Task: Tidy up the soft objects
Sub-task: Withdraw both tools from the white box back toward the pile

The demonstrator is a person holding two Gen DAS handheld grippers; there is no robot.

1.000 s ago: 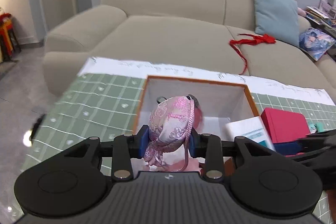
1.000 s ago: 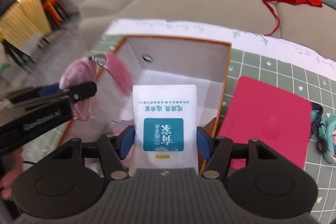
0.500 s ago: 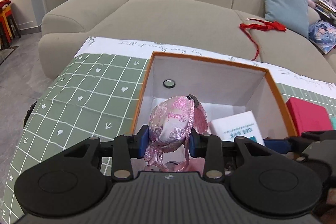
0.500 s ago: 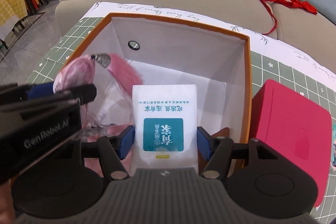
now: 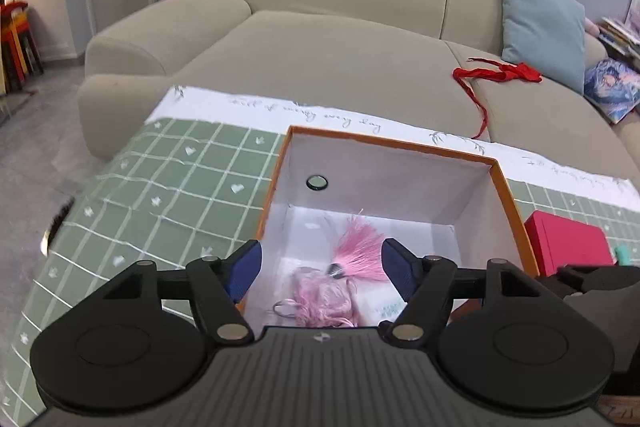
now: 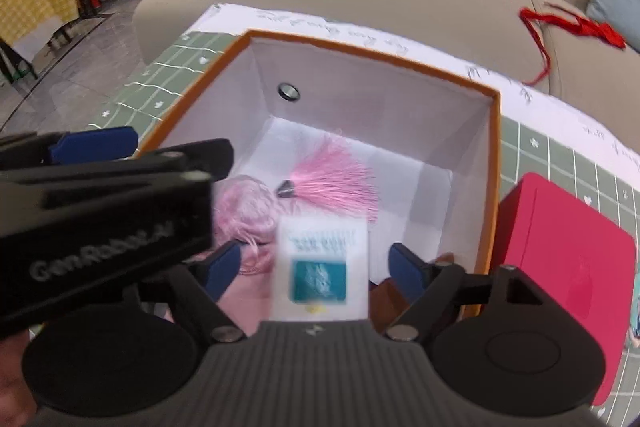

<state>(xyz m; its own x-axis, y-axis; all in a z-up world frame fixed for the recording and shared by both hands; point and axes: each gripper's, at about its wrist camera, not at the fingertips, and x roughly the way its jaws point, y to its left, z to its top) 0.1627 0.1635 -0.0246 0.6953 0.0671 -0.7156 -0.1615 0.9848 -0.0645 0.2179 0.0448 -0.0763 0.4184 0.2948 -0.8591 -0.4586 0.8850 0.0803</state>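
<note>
An orange box with a white inside stands on the green mat. My left gripper hangs over its near left part; its jaws are opening, with nothing between the pads. Below them the pink sachet lies on the box floor, its tassel fanned out. My right gripper is opening too. A white tissue packet with a teal label shows blurred between its blue pads, and neither pad touches it. The sachet lies just left of the packet.
A red box sits right of the orange box, with a teal figurine at the edge. The left tool's black body crowds the left side. Behind the table stands a beige sofa with a red ribbon.
Both grippers have opened. The pink sachet has dropped from the left jaws onto the box floor. The right pads have let go of the tissue packet, which now looks blurred.
</note>
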